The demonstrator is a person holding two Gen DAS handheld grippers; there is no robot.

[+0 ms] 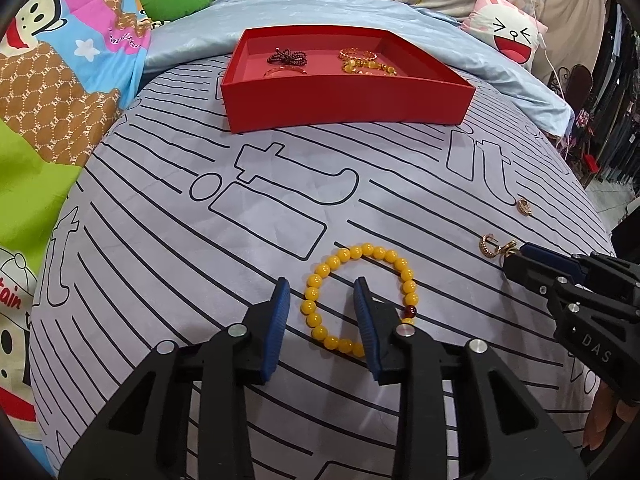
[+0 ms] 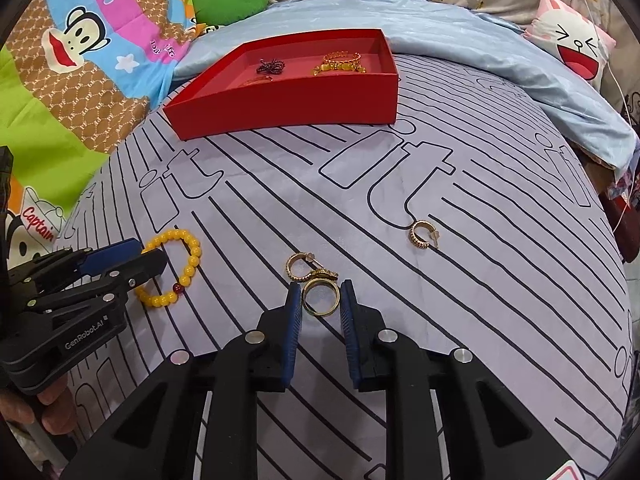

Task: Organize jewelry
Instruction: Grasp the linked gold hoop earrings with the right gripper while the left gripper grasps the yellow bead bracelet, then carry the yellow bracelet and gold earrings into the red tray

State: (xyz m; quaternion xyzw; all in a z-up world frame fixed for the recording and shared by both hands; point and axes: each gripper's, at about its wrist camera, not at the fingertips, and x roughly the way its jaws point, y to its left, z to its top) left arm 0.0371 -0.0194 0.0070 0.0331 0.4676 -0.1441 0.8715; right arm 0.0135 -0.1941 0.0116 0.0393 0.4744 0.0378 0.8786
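**Operator:** Nearest the lens in the left wrist view, what is the left gripper doing?

**Observer:** Its blue pads straddle one side of the yellow bead bracelet, low in the frame's centre. One pad sits outside the loop, the other inside it. A clear gap shows on both sides of the beads, so the gripper is parted and grasps nothing. The bracelet lies flat on the striped bedsheet.

**Operator:** And the right gripper?

**Observer:** Low centre of the right wrist view, its pads stand narrowly apart on either side of a gold ring. The ring fills almost the whole gap. Whether the pads actually press it, I cannot tell. The ring lies on the sheet.

**Operator:** What else is loose nearby?

**Observer:** Just above the ring are a gold hoop earring and a small curved gold piece, touching each other. Another hoop earring lies well apart, right of centre.

**Operator:** Where is the box?

**Observer:** A red tray sits in the upper centre of both views, at the far end of the sheet. Inside it are a dark beaded strand on its left and gold-coloured bracelets on its right.
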